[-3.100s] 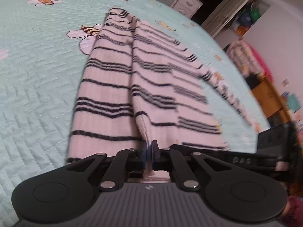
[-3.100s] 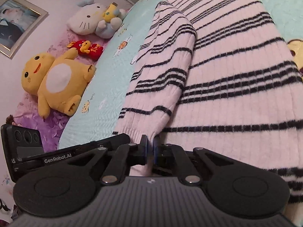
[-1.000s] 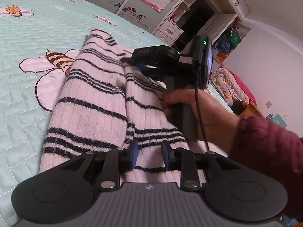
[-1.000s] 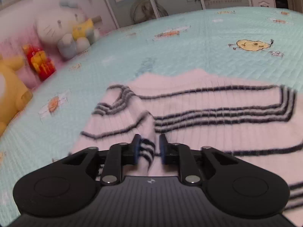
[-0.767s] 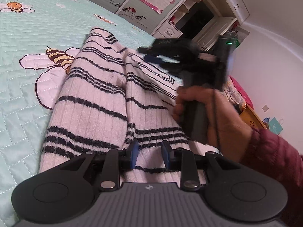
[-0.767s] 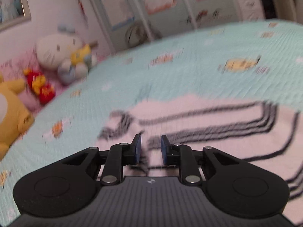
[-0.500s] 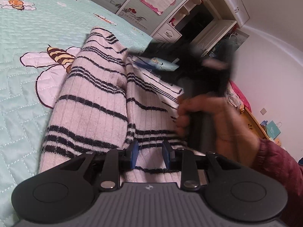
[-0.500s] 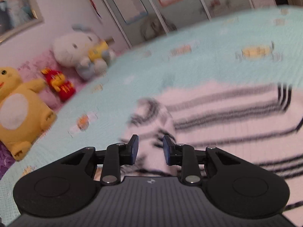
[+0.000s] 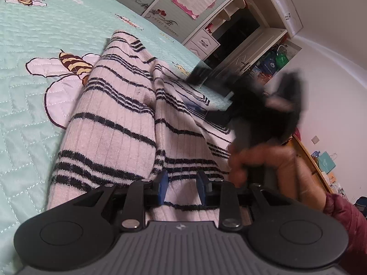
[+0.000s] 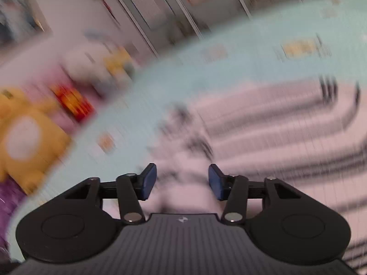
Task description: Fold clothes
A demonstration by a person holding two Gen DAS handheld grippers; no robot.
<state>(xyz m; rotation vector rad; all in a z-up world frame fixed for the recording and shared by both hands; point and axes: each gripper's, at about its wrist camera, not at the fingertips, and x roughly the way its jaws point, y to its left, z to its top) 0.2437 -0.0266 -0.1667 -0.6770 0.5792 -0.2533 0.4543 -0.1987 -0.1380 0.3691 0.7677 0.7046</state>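
Sweater (image 9: pixel 119 123): pink knit with black stripes, lies folded lengthwise on the mint quilted bedspread (image 9: pixel 29 105); one fold ridge runs from 6 toward 12 o'clock in the left wrist view.
Sweater edges: left border covers part of a bee-and-flower print (image 9: pixel 66 68) at 10 o'clock; far end stops short of the bed's far edge.
Open room: bare quilt from 8 to 11 o'clock of the sweater; a wardrobe (image 9: pixel 231 34) stands beyond the bed at 1 o'clock.
Left gripper (image 9: pixel 182 186): blue pads spread, nothing pinched, low over the near sweater end, fold ridge just left of the gap.
Right gripper (image 10: pixel 182 181): pads wide apart, empty, above the sweater's left portion; view heavily motion-blurred.
Right gripper, from the left wrist view (image 9: pixel 259 112): blurred black body at 2 o'clock over the sweater's right side.
Hand (image 9: pixel 259 162): wrapped around the right gripper's handle, dark red sleeve (image 9: pixel 346 220) at 4 o'clock.
Plush toys (image 10: pixel 27 142): yellow and red, blurred, at 9 o'clock off the quilt edge.
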